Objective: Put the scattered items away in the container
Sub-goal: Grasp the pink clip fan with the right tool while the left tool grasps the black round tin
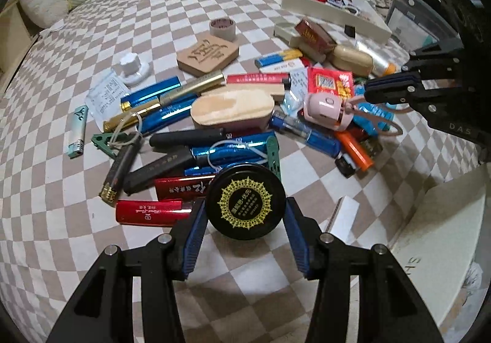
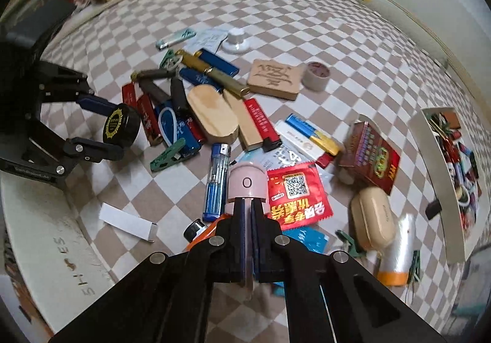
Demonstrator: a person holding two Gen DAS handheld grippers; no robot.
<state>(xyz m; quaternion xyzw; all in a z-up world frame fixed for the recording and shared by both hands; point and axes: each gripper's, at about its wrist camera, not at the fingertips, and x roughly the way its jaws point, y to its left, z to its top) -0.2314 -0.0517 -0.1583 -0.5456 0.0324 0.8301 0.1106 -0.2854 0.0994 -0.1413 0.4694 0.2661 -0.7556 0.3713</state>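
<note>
Gripped between the blue pads of the left gripper is a round black tin with a gold emblem, held above the checked bedcover. The right gripper is closed on the strap of a small pink device, whose body hangs just past the fingertips. Most of the clutter is heaped at the bedcover's middle; open checked cloth is left toward the pillow edge and along the near edge. One white container is seen near the far corner, already partly filled. Two green clips can be counted, and one tape roll.
</note>
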